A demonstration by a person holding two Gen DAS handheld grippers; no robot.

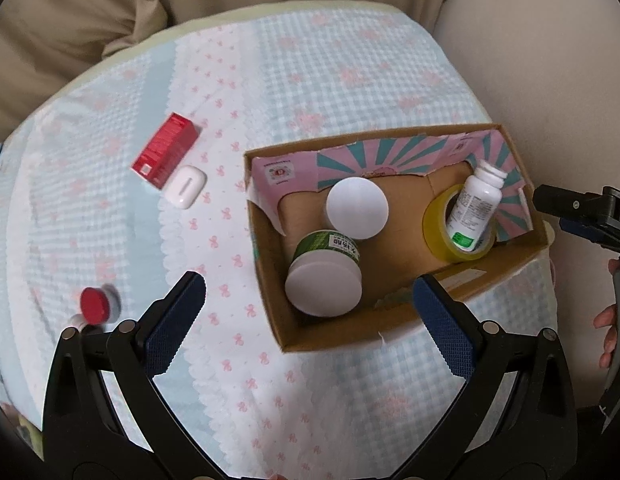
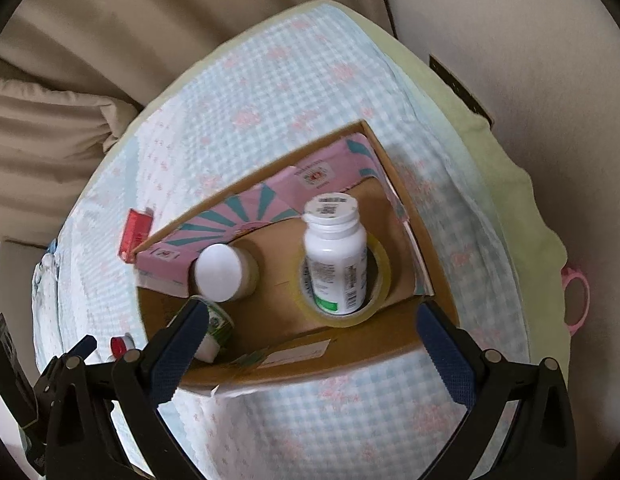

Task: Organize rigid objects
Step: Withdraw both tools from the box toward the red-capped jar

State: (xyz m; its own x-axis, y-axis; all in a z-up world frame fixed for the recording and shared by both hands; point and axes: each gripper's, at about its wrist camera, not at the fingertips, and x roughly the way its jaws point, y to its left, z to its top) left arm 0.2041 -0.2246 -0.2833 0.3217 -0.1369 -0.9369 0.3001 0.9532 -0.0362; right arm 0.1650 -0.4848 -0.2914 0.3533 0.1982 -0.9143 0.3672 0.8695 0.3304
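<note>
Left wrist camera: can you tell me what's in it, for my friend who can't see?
An open cardboard box on a checked cloth holds two white-lidded jars, and a white bottle standing inside a yellow tape roll. A red box lies outside; the open left tool hovers, empty.

Red box (image 2: pixel 135 235) half behind cardboard box (image 2: pixel 245 190)

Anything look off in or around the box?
The white pill bottle stands inside the yellow tape roll, tilted. The cardboard box has ragged, torn inner flaps. Nothing spilled.
</note>
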